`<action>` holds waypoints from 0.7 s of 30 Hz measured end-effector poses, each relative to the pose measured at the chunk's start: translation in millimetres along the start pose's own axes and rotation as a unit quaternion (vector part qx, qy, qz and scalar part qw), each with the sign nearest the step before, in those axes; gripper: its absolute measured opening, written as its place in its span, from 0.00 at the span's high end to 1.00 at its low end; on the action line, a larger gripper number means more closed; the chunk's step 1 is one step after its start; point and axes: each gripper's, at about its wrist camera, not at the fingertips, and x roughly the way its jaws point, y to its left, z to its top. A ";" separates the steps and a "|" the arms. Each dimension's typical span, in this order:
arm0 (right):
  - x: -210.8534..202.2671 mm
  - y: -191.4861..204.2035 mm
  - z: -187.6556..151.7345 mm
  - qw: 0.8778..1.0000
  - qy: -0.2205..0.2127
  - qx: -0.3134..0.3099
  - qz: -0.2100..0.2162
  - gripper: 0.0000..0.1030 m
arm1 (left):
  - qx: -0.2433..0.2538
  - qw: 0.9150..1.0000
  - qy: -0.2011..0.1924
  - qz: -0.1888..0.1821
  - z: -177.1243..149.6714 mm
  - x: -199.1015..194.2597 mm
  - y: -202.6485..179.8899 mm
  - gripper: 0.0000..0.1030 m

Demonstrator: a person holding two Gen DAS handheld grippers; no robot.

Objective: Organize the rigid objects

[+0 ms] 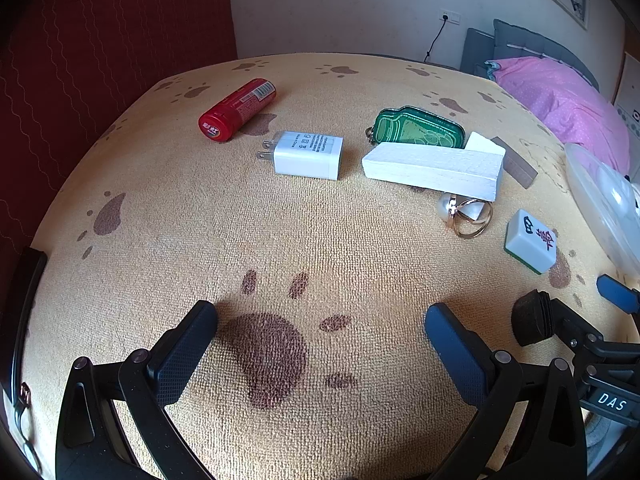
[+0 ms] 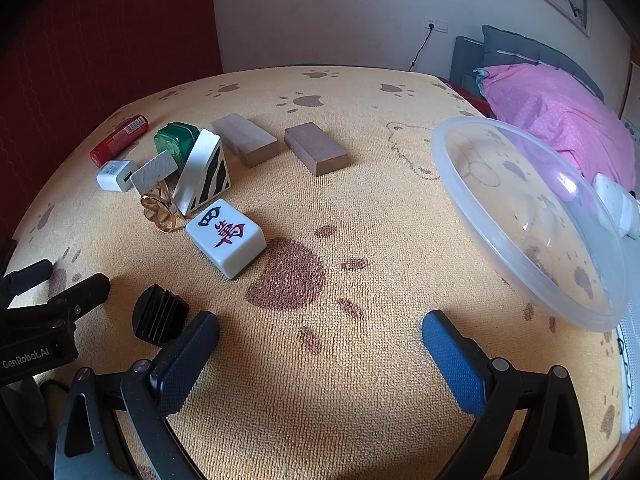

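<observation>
Right tongs (image 2: 320,344) agape, empty; mahjong tile (image 2: 226,237) ahead-left, apart.

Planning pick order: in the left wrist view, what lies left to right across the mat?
Red cylindrical tube → white plug charger → long white block → white mahjong tile → clear plastic bowl.

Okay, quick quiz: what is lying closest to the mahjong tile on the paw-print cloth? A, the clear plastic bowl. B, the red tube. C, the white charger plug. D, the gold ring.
D: the gold ring lies just beside the mahjong tile, while the red tube, white charger plug and clear plastic bowl lie farther off.
</observation>
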 end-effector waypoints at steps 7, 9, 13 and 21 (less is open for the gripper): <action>-0.1 -0.1 0.2 1.000 0.000 0.001 0.001 0.00 | 0.000 1.000 0.000 0.000 0.0 0.0 0.0 0.00; -0.2 0.4 0.2 1.000 0.000 0.001 0.001 0.00 | 0.000 1.000 0.000 0.000 0.1 0.1 0.0 0.00; 0.1 -0.3 0.0 1.000 0.000 0.001 0.001 0.00 | 0.000 1.000 0.000 0.000 -0.1 -0.1 0.1 0.00; -1.9 -2.3 -0.9 1.000 -0.003 0.004 0.013 0.00 | 0.000 1.000 0.000 0.005 -2.5 -0.1 -1.6 0.00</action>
